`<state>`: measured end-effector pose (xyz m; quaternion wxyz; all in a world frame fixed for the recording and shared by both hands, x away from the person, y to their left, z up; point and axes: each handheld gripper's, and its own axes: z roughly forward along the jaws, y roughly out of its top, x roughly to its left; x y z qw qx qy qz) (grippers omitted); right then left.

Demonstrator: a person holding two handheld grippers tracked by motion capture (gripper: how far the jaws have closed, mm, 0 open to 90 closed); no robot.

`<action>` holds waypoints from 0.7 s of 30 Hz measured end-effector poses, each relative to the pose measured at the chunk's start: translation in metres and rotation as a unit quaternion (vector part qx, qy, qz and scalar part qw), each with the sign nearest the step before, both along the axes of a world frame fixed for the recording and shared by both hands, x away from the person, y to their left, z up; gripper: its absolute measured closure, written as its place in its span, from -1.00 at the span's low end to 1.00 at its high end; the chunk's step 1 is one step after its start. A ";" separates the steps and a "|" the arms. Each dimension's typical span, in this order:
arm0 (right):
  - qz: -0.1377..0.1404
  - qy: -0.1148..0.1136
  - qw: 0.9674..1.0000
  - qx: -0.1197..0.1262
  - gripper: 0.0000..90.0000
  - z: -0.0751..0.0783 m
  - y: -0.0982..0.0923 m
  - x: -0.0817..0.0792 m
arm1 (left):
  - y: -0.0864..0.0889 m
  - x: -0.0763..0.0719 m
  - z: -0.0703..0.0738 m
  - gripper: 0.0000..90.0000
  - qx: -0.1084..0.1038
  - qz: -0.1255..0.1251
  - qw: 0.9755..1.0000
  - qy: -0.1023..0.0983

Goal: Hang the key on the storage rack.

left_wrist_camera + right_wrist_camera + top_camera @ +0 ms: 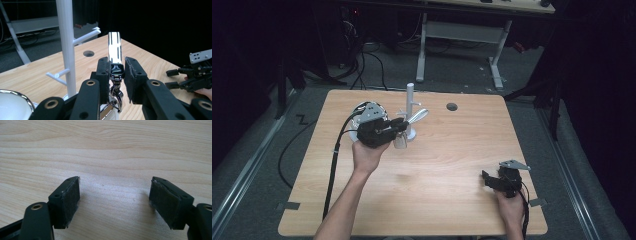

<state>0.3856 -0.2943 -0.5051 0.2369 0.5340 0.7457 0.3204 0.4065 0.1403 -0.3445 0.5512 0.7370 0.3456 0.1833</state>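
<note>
Fingers (104,75) of the left gripper (388,128) are clamping a shiny metal handle (115,51) beside the white peg stand (65,37); the right gripper (498,181) is resting splayed and empty on the table (442,165). Next, probably, hooking the handle over a peg.

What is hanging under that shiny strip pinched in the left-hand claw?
Under the shiny strip, a small metal clasp hangs between the left gripper jaws. Its lower end runs behind the jaws, so what it joins is hidden.
</note>
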 end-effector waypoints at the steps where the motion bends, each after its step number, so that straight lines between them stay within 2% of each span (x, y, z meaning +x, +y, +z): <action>1: 0.000 0.000 1.000 0.000 -0.45 0.000 0.000 0.000 | 0.000 0.001 0.001 0.65 0.001 -0.001 1.000 -0.001; 11: 0.000 0.000 1.000 0.000 -0.45 0.000 0.000 0.000 | -0.001 0.009 0.006 0.65 -0.008 0.002 1.000 -0.003; 16: 0.000 0.000 1.000 -0.002 -0.46 0.000 0.000 0.000 | -0.002 0.011 0.009 0.65 -0.006 0.005 1.000 -0.008; 21: 0.000 0.000 1.000 -0.002 -0.46 0.000 0.000 0.000 | 0.000 0.015 0.006 0.65 -0.006 0.012 1.000 -0.001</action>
